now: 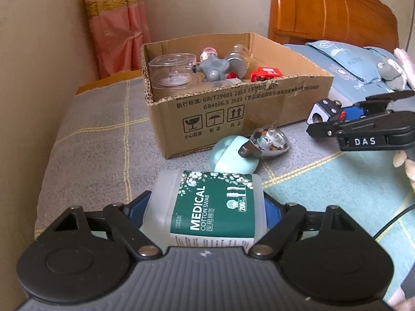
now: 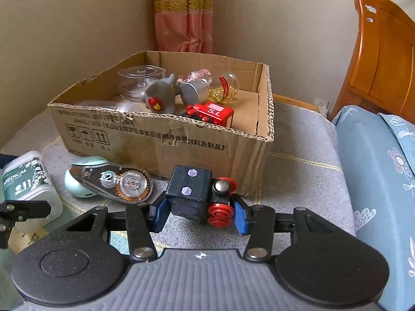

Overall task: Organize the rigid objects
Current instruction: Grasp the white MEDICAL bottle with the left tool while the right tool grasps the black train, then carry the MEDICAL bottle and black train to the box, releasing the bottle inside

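A white cotton swab box [image 1: 207, 207] with a green "MEDICAL" label lies on the grey bedspread, and my left gripper [image 1: 207, 208] has a blue pad against each of its sides. My right gripper [image 2: 201, 215] is shut on a dark toy train [image 2: 192, 194] with red wheels; the same gripper [image 1: 326, 119] shows at the right of the left wrist view. Behind stands an open cardboard box [image 1: 233, 114] holding a clear container [image 1: 171, 70], a grey toy [image 1: 212, 68], a jar and a red train car [image 2: 212, 114].
A correction tape dispenser [image 2: 116, 181] leans on a mint-green round case [image 2: 77, 181] in front of the cardboard box [image 2: 181, 145]. Blue pillows [image 1: 345, 62] and a wooden headboard [image 1: 332, 7] lie to the right. A curtain [image 1: 116, 26] and walls close off the back.
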Available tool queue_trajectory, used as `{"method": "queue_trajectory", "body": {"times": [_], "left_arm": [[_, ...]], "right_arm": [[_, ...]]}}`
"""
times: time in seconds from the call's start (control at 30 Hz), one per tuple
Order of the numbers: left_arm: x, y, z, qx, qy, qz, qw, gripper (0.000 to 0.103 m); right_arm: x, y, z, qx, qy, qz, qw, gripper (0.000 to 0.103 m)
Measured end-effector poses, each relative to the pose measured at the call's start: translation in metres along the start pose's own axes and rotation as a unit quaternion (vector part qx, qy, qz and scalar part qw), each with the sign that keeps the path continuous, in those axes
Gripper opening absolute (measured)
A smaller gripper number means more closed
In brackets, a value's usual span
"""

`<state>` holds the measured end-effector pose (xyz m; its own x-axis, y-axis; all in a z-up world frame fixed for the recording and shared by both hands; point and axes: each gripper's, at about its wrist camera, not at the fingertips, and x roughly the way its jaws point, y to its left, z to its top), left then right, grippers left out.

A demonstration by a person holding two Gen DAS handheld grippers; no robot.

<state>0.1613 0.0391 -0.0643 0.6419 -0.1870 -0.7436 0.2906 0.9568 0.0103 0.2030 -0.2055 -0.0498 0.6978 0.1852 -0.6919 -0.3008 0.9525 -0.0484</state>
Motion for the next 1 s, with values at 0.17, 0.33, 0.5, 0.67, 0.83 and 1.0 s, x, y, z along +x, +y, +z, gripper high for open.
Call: {"method": "queue_trajectory", "body": {"times": [0.17, 0.33, 0.5, 0.67, 0.83, 1.0], "left_arm": [[-0.013, 0.005, 0.006, 0.016, 0.011, -0.016, 0.9997, 0.084], [-0.032, 0.008, 0.02, 0.027, -0.001, -0.024, 0.9993, 0.084], [-0.049, 0.01, 0.045, 0.04, -0.024, -0.024, 0.9986, 0.084], [-0.054, 0.007, 0.078, 0.054, -0.049, -0.024, 0.9971, 0.084], [-0.04, 0.003, 0.111, 0.07, -0.067, -0.013, 0.9952, 0.084], [-0.013, 0.008, 0.137, 0.056, -0.067, -0.004, 0.9962, 0.084]], "right_arm": [[-0.02, -0.001, 0.004, -0.02, -0.003, 0.011, 1.0, 0.055], [-0.043, -0.004, 0.013, -0.036, -0.013, 0.022, 0.999, 0.055], [-0.059, -0.009, 0.026, -0.041, -0.027, 0.03, 0.998, 0.055], [-0.066, -0.013, 0.038, -0.039, -0.043, 0.038, 0.998, 0.055], [-0.068, -0.012, 0.052, -0.044, -0.056, 0.04, 0.997, 0.055], [-0.065, -0.015, 0.069, -0.045, -0.067, 0.036, 0.996, 0.055]]}}
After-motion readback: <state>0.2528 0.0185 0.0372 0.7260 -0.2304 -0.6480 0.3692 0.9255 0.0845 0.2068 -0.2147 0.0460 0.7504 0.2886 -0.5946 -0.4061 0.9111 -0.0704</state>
